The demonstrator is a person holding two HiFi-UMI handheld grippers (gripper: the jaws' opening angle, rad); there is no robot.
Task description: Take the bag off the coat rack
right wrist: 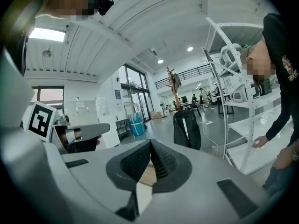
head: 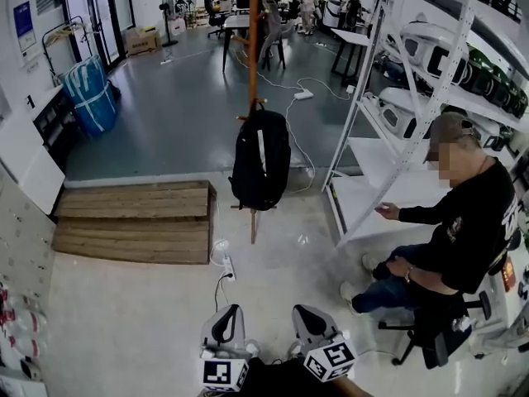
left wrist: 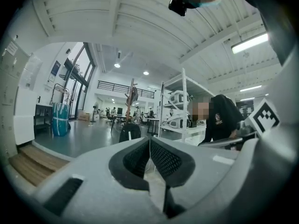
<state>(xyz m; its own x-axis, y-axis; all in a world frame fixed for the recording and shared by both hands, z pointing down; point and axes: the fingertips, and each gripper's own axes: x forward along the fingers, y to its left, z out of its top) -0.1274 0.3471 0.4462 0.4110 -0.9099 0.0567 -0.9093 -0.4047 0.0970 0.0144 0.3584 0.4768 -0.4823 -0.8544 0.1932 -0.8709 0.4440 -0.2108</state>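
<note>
Well ahead of left claw [head: 229,311] and right claw [head: 304,311], both pinched shut, empty: black bag [head: 261,160] hanging on coat rack [head: 253,48]. Approach step. Next: closing in, spreading jaws, lifting it clear.

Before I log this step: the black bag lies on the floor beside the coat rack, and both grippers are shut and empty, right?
No: the head view shows the black bag hanging on the coat rack. The rest holds.
</note>
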